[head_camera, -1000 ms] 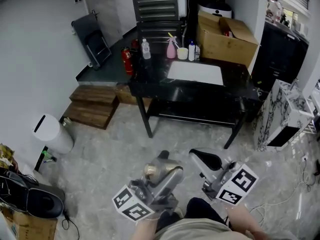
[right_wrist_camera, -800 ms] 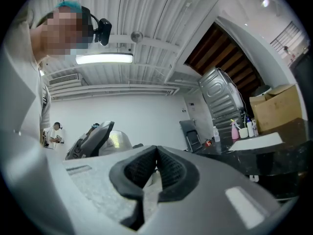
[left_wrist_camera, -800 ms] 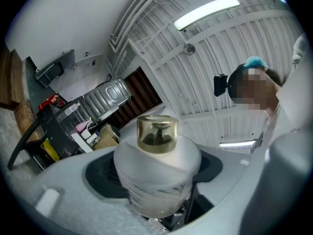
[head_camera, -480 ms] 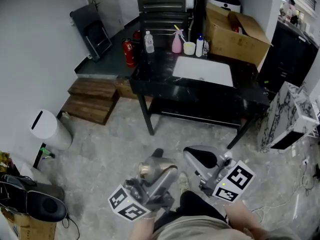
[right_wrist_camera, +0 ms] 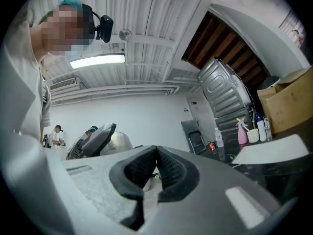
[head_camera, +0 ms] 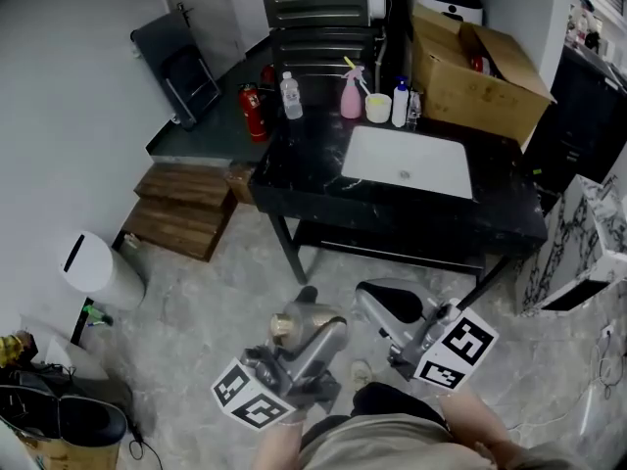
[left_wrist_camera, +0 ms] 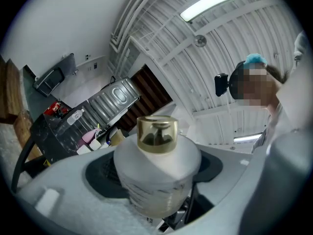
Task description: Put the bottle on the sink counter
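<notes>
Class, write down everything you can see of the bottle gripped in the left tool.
The bottle is whitish and frosted-looking, with a rounded shoulder, faint print round its body and a shiny gold cap, which is on. The left tool is shut on its body, with a dark pad on either side. It is held above the grey floor, short of the black sink counter.

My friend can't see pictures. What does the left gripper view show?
The left claw is shut on a white bottle with a gold cap, seen close up. Far behind it stands the dark sink counter with a pink spray bottle on it.
</notes>
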Tool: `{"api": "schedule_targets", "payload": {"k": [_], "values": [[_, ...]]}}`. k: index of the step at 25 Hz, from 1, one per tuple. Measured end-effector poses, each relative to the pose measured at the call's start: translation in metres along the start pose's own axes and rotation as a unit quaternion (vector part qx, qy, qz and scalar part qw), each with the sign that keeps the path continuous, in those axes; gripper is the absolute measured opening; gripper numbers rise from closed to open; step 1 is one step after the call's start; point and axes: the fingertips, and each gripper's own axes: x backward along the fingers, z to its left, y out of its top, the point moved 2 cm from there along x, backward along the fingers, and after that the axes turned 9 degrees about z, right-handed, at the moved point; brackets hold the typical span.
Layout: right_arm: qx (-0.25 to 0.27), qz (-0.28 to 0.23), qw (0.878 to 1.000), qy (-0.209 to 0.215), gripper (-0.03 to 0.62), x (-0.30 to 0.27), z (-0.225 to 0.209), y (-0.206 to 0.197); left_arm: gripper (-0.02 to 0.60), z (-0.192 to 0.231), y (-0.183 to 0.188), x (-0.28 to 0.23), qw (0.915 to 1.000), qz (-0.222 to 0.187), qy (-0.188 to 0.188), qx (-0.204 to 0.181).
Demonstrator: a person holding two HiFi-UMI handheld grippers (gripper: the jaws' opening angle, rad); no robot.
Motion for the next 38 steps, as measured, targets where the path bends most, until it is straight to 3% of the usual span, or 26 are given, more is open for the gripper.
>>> {"api": "schedule_targets", "payload": {"k": [12,29,38], "values": [[-0.006,0.004,1.0,0.013,0.003,-0.047,-0.117,0.011,0.348,0.085,0.025,-0.108,0.9999,0.0,-0.005,-0.016],[-0.06,0.002,0.998,-0.012,0.003,-0.082,-0.201,0.0,0.348,0.164,0.025,-0.162,0.9998,0.019,0.007,0.006],[-0.068,0.007,0.997,-0.031,0.003,-0.151,-0.264,0.008,0.348,0.247,0.065,-0.202,0.9996,0.03,-0.002,0.003]]}}
